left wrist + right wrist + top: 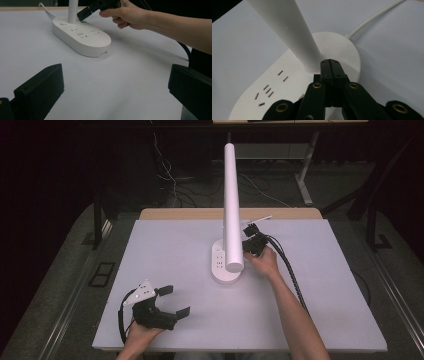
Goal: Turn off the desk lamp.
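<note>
A white desk lamp stands mid-table: a tall round pole [231,205] rising from an oval base [223,267] with several sockets on top. My right gripper [248,240] is just right of the pole. In the right gripper view its jaws [330,63] are shut with nothing between them, tips at the foot of the pole [287,27] over the base [287,85]. My left gripper [176,301] rests open near the front left. The left gripper view shows its jaws [115,92] wide apart, the base [82,37] with a round button [63,23], and the right gripper [83,13] beyond.
The lamp's white cable [374,18] runs off the back of the base towards the table's far edge. The white tabletop [165,250] is bare to the left, right and front of the lamp. The right gripper's black cable [292,275] trails along the forearm.
</note>
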A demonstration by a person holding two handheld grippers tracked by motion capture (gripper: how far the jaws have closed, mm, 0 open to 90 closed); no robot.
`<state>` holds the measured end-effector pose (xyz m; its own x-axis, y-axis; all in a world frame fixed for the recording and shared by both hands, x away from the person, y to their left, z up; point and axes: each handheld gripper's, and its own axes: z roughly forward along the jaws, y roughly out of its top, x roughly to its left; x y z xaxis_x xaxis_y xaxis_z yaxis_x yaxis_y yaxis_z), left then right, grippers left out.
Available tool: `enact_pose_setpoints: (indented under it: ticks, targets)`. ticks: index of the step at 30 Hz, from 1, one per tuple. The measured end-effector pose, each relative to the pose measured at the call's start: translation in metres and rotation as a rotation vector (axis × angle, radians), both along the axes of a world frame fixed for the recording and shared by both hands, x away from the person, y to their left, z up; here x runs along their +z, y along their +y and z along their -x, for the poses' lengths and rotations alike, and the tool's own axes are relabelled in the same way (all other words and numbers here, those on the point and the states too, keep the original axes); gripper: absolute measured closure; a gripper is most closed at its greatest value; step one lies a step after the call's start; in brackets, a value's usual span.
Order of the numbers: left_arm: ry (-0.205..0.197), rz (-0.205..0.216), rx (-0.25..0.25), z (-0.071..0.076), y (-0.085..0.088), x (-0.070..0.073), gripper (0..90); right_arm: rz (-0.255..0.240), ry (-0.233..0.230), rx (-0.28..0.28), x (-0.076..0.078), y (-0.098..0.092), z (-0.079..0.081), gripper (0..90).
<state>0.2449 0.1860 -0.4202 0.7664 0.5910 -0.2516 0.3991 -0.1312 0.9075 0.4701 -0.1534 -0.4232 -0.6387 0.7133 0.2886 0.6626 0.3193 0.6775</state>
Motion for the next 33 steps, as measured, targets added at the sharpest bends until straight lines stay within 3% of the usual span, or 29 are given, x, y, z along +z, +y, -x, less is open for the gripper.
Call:
enact_pose_setpoints:
  ticks: [25,29,33]
  targets:
    - [0.001,-0.004,-0.003,0.0,-0.002,0.0,0.0,0.003,-0.037,0.02,0.046,-0.031,0.022,90.0]
    - [0.001,-0.005,-0.003,0.0,-0.002,0.0,0.0,-0.017,-0.042,0.025,0.054,-0.039,0.029,85.1]
    - [0.003,-0.002,0.0,0.0,-0.002,-0.001,0.0,-0.031,-0.045,0.034,0.063,-0.046,0.037,74.2]
